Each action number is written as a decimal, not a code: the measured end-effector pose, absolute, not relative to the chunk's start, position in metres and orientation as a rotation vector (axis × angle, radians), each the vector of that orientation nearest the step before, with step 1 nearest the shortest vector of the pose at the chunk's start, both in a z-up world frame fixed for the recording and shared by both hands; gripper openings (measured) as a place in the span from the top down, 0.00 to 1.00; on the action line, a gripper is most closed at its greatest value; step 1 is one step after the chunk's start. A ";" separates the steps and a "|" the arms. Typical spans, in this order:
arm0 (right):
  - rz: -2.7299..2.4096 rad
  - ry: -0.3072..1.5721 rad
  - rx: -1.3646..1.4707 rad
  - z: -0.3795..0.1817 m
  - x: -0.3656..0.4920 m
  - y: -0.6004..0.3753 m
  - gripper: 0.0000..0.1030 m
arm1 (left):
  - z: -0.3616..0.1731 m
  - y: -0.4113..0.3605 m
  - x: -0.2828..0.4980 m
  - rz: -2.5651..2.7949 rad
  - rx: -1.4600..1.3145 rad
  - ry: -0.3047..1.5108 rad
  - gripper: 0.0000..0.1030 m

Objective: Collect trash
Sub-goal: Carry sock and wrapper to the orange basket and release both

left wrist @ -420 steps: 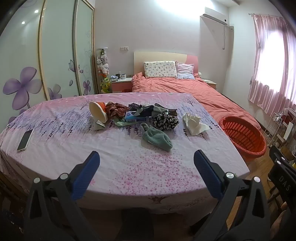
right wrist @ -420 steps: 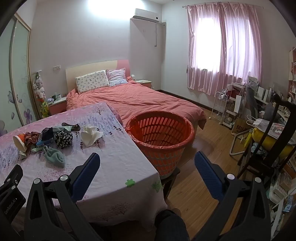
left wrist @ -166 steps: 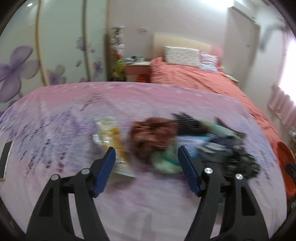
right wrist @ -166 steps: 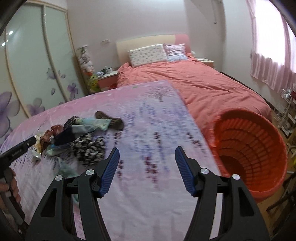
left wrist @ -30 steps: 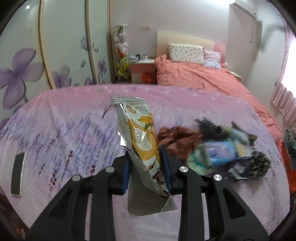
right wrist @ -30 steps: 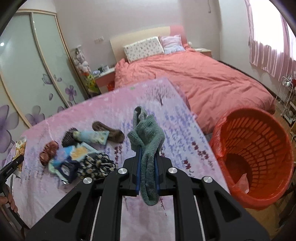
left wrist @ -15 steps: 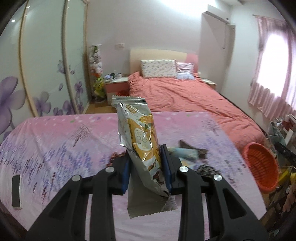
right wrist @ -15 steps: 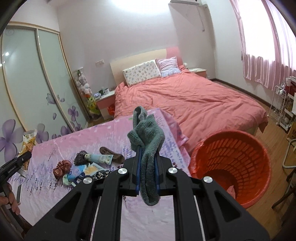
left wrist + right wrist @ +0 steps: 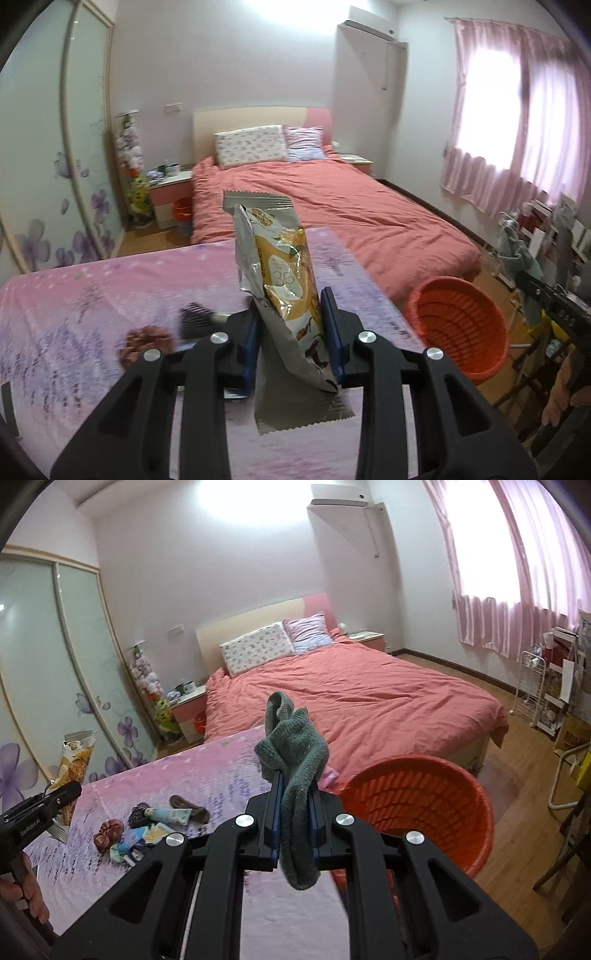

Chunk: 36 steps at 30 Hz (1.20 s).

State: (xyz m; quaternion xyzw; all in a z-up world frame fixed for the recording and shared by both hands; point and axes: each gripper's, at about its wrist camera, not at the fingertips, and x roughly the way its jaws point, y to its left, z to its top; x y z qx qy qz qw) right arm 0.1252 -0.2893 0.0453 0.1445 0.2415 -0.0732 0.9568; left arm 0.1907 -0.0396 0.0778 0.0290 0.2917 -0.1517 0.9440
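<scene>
The left gripper (image 9: 291, 332) is clamped on a snack bag (image 9: 284, 291), which stands upright between the blue pads above the pink table (image 9: 74, 295). The right gripper (image 9: 294, 823) pinches a green sock (image 9: 295, 775), its toe drooping below the jaws and its cuff flopped over the top. The orange basket (image 9: 417, 812) sits on the floor just beside the table's far corner, at the foot of the bed (image 9: 351, 701). From the right wrist view its slatted wall is plain, but the bottom is hidden by the rim, so I cannot tell what lies inside. A small heap (image 9: 147, 827) of bits sits on the table: a brown scrunchie (image 9: 109, 832), a tube (image 9: 170, 815) and some packets, too blurred to name further.
</scene>
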 end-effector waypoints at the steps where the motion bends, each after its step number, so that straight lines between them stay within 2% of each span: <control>1: -0.155 0.490 0.298 0.044 0.123 -0.295 0.88 | 0.077 -0.048 0.192 -0.329 0.058 0.598 0.70; 17: -0.265 0.524 0.414 0.010 0.130 -0.371 0.88 | 0.032 -0.207 0.210 -0.619 0.085 0.692 0.70; 27: -0.280 0.564 0.488 -0.018 0.144 -0.407 0.87 | -0.023 -0.288 0.224 -0.768 0.124 0.778 0.67; 29: -0.266 0.573 0.505 -0.024 0.147 -0.413 0.84 | -0.033 -0.299 0.229 -0.779 0.139 0.796 0.60; 30: -0.265 0.579 0.509 -0.027 0.149 -0.415 0.76 | -0.038 -0.303 0.232 -0.770 0.147 0.806 0.51; 31: -0.258 0.587 0.512 -0.030 0.151 -0.417 0.71 | -0.043 -0.304 0.236 -0.760 0.148 0.814 0.46; 32: -0.259 0.595 0.511 -0.033 0.153 -0.418 0.62 | -0.046 -0.305 0.238 -0.751 0.147 0.817 0.42; 33: -0.261 0.599 0.507 -0.035 0.154 -0.418 0.54 | -0.050 -0.304 0.242 -0.740 0.146 0.824 0.42; 36: -0.266 0.603 0.488 -0.038 0.152 -0.413 0.47 | -0.056 -0.291 0.249 -0.696 0.155 0.825 0.40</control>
